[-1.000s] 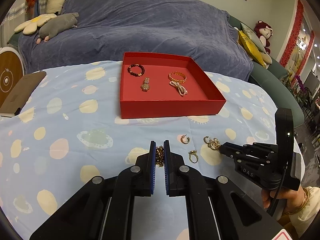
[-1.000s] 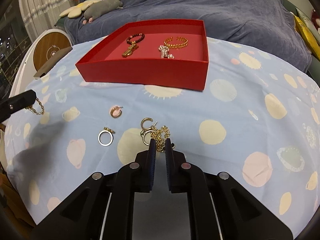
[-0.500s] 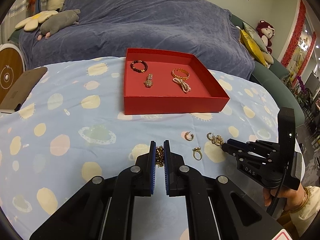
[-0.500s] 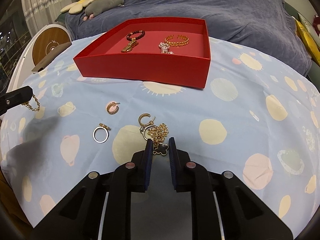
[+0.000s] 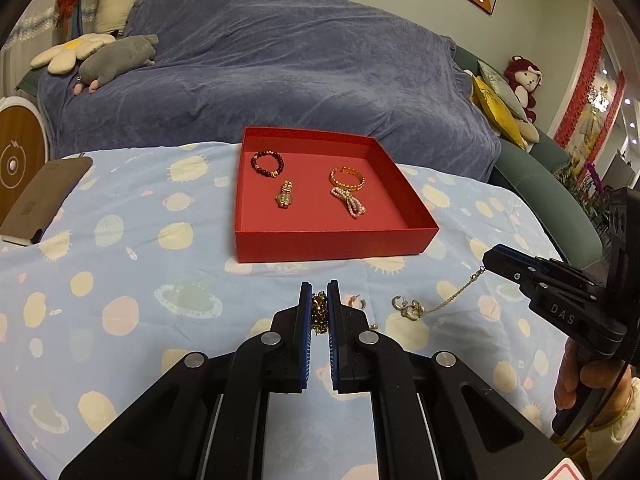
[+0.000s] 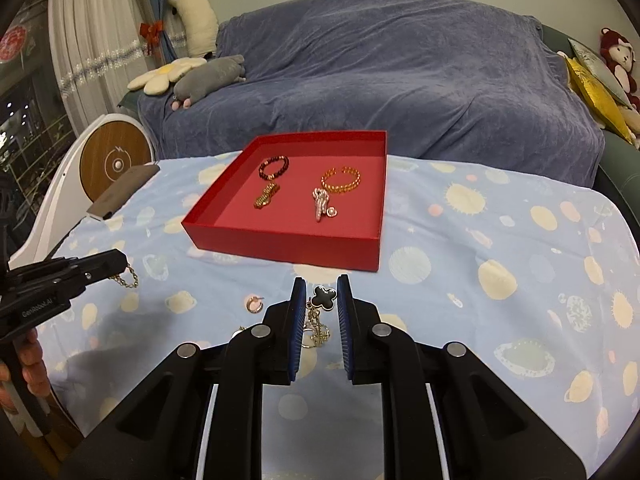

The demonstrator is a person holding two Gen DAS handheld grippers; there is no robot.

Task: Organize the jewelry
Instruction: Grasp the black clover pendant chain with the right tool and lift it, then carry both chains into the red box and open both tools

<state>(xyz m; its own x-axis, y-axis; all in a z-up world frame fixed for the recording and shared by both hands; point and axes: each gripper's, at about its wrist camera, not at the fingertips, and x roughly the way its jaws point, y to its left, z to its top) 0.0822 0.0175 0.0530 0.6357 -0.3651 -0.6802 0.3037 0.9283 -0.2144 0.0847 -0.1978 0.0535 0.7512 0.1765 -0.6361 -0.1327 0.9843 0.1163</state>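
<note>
The red box (image 5: 336, 240) stands mid-table and holds a dark bead bracelet (image 5: 267, 164), a gold watch piece (image 5: 285, 199), an orange bead bracelet (image 5: 347, 178) and a pearl bow (image 5: 352, 206). My left gripper (image 5: 319, 286) is shut on a bunched gold chain (image 5: 319, 312), held above the cloth in front of the box. To the right, my right gripper (image 6: 321, 282) is shut on a necklace's black clover pendant (image 6: 324, 298). The necklace chain (image 5: 448, 300) runs down from it to the cloth. Hoop earrings (image 5: 356, 301) lie loose between the two grippers.
A pale blue patterned cloth (image 5: 120, 240) covers the table. A brown flat case (image 5: 48, 192) lies at the table's left edge. Behind the table is a blue-covered sofa (image 5: 300, 60) with plush toys. A person's hand (image 5: 588, 380) grips the right tool.
My right gripper has risen with the clover pendant, pulling the necklace chain up off the cloth. The left gripper has stayed put with its chain.
</note>
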